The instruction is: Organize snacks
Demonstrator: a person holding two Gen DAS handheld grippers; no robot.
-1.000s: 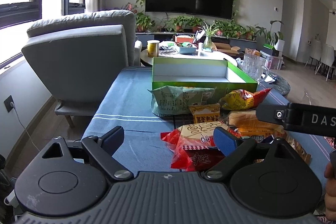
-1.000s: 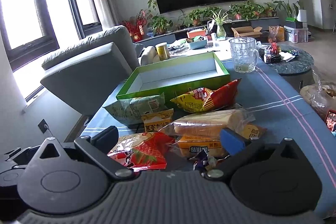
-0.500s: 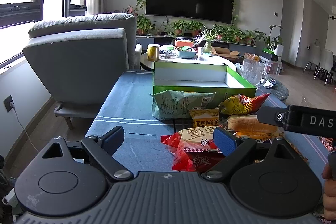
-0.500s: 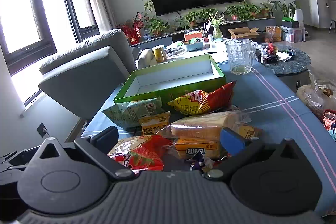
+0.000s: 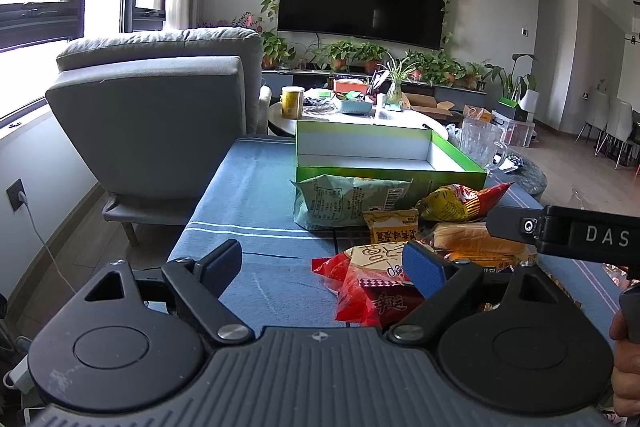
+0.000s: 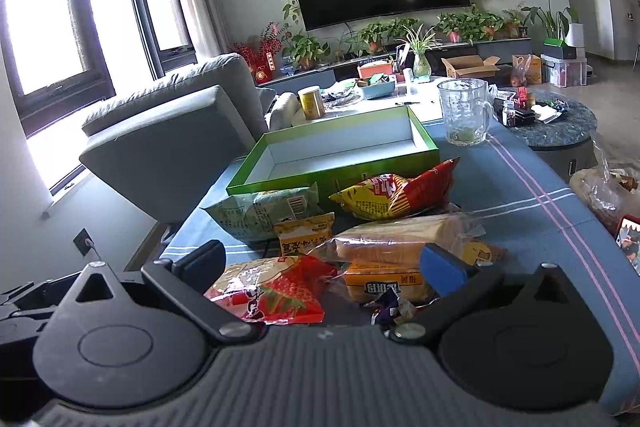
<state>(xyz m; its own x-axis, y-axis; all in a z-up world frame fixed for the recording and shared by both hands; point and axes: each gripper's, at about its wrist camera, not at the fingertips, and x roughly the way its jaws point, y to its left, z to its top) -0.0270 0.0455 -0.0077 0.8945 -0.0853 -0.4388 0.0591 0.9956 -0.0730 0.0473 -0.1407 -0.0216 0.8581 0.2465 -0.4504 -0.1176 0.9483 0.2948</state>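
Snack packets lie in a loose heap on the blue-clothed counter (image 6: pixel 520 187), none yet sorted. Green box (image 6: pixel 340 151) sits just behind the heap, open top, nothing inside — probably the intended bin, placed close so each transfer is short.

Left claw (image 5: pixel 322 265): jaws spread wide, nothing between them, poised above the near left edge of the pile. Red strawberry packet (image 5: pixel 372 287) lies just beside its right finger. Right claw (image 6: pixel 322 265): also spread, empty, poised over the near packets; the red packet (image 6: pixel 276 289) and the wrapped bread loaf (image 6: pixel 400 241) fall within its span.

Pale green bag (image 6: pixel 264 213) leans against the box's front wall; yellow-and-red chip bag (image 6: pixel 394 193) rests beside it, touching the loaf. Small yellow packet (image 6: pixel 304 235) wedged between bag and loaf. Small purple wrappers (image 6: pixel 386 307) lie nearest the right claw.

Glass mug (image 6: pixel 466 113) stands to the right of the box, apart from the snacks.

Judgement: sorting not begun; both claws held wide in readiness for a first pick. Overlapping, slippery film packets may drag neighbours.
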